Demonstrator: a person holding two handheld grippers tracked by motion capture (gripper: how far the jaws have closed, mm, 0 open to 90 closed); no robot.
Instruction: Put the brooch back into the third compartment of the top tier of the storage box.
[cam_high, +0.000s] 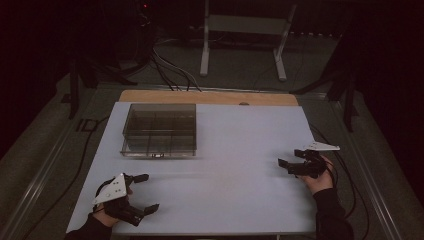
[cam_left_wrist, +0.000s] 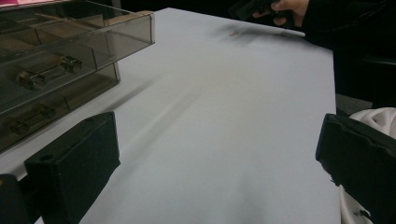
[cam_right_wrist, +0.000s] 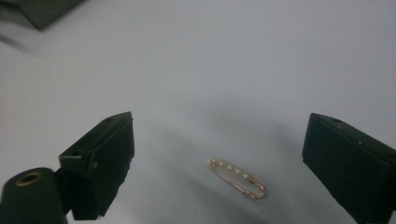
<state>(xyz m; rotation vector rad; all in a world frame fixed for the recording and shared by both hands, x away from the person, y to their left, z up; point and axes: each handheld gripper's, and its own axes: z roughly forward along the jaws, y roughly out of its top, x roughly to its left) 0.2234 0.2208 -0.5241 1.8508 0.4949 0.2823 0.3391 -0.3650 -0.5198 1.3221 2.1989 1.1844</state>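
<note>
A small gold safety pin (cam_right_wrist: 237, 179) lies flat on the white table (cam_high: 235, 145), just below and between the two jaws of my right gripper (cam_right_wrist: 219, 140), which stand wide apart and do not touch it. That right gripper (cam_high: 286, 167) hovers low near the table's right edge, pointing left. At the near left corner my left gripper (cam_high: 146, 192) rests open with nothing between its jaws (cam_left_wrist: 217, 163). A smoky clear compartment box (cam_high: 160, 130) sits at the far left; small metal pieces (cam_left_wrist: 46, 72) lie in its compartments.
A wooden strip (cam_high: 207, 96) runs along the table's far edge. Behind it stands a white frame (cam_high: 245, 25), with cables (cam_high: 170, 70) on the floor. The person's right hand (cam_left_wrist: 289, 7) shows far off in the left gripper view.
</note>
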